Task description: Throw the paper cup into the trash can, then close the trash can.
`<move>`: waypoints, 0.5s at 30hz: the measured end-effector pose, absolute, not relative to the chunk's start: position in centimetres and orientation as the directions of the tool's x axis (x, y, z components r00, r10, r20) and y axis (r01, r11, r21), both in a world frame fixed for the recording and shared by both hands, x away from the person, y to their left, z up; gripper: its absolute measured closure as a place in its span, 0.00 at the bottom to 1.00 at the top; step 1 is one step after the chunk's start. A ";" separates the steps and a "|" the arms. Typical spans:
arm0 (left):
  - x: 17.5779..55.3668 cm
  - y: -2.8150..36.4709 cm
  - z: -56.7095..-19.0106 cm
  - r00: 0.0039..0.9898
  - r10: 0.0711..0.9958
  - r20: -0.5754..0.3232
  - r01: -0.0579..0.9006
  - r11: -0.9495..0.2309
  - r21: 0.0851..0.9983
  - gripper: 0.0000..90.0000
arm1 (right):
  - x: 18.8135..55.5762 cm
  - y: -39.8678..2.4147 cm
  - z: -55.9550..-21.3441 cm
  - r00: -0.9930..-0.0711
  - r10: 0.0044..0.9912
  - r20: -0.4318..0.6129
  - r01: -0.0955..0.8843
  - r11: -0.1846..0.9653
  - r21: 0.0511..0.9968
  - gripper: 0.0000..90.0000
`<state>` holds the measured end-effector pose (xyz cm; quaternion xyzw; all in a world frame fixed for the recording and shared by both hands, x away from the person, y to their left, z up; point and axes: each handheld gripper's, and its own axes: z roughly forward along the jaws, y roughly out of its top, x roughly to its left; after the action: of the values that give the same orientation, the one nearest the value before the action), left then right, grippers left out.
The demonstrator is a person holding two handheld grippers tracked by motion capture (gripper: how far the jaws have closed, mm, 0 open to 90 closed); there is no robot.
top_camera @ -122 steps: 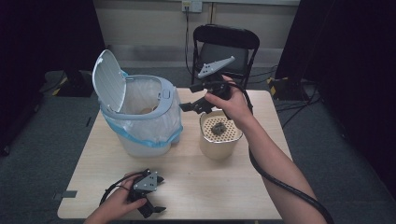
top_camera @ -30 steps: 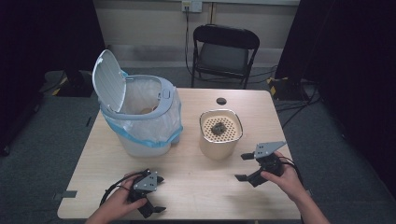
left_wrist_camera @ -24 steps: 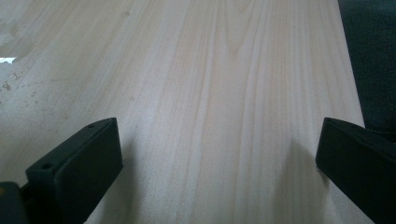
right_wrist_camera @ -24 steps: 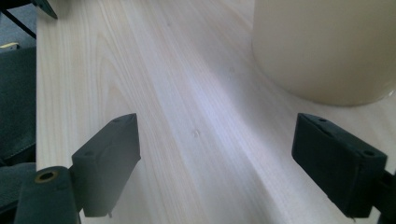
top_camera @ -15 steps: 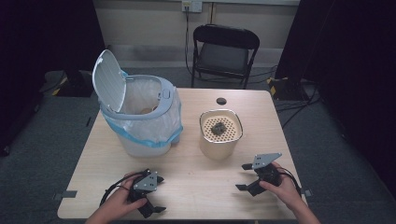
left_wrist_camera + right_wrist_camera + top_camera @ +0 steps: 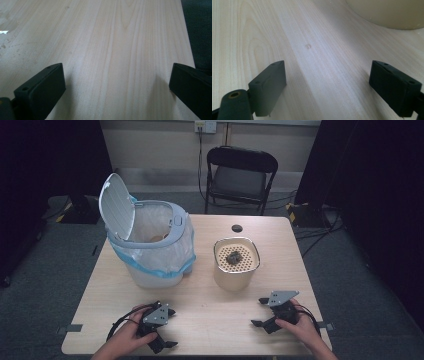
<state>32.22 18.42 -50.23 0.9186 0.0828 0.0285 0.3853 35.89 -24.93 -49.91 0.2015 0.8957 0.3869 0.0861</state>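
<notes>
Both hand-held grippers, left [image 6: 168,328] and right [image 6: 260,312], rest spread apart on the unmarked table [image 6: 210,320].

Your high view: the table [image 6: 200,320] is evenly lit from above and the surroundings are dark. Your two gripper views: soft and slightly blurred, with wood grain sharpest between the jaws. Faint shadows lie beside each jaw; pale glare sits beyond your left jaws.

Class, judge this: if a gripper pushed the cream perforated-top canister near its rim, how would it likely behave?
The cream canister looks rigid, so probably no flexing. It stands taller than wide, so a high push might tip it. Its smooth wall may slip between jaws.
</notes>
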 end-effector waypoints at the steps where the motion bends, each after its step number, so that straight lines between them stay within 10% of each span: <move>1: 32.2 18.4 -50.2 0.985 0.174 -0.011 0.130 -0.690 0.712 0.00 | 35.9 -24.9 -50.0 -0.905 0.425 0.000 0.290 0.617 0.731 0.15; 15: 31.9 18.5 -49.9 0.969 0.238 -0.073 0.217 -0.662 0.717 0.02 | 35.9 -25.0 -50.0 -0.906 0.424 -0.004 0.286 0.619 0.732 0.14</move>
<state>31.91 18.54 -49.87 0.9116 0.1246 0.0135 0.3915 35.90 -24.97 -49.99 0.1984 0.8953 0.3889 0.0887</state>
